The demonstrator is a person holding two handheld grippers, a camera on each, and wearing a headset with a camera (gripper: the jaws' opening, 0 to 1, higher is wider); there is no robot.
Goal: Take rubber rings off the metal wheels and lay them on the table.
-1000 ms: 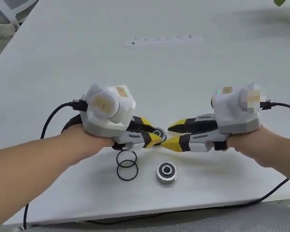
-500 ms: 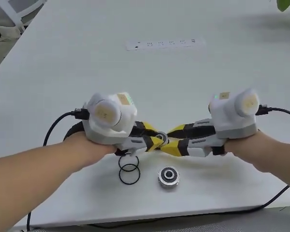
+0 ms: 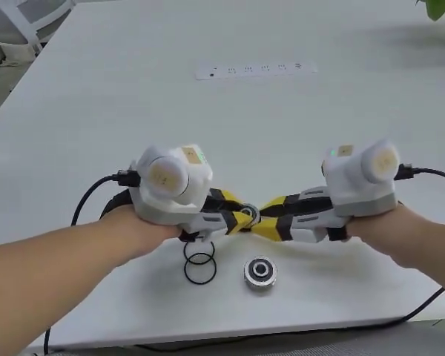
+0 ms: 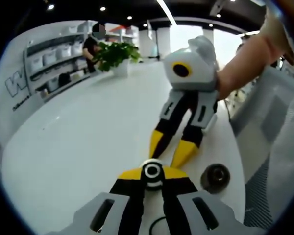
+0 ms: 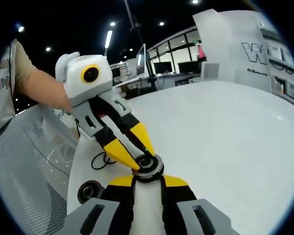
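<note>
Metal wheel that is in work hangs over the table, between the two grippers, not lying on it. The left gripper has its jaws closed on this wheel, one yellow tip on each side of the rim, as its own view shows. The right gripper faces it from the opposite side, nose to nose with the left one, so both lie almost on one line across the bench. Its jaws are parted by a small gap and hold nothing that I can see. In the right gripper view the wheel sits directly ahead, just at the tips, with its round face turned partly up toward the camera. Whether the tips touch the rim already I cannot tell. A dark band goes around the wheel, and I take it for the rubber ring, though it is small. So the coming move, in my judgement, belongs to the right gripper: it is free, the ring is straight before it, and it needs only to pinch the band and draw it away while the left holds firm. Two rubber rings lie on the table just below the left gripper, touching each other, and a second wheel lies near them on the right.
</note>
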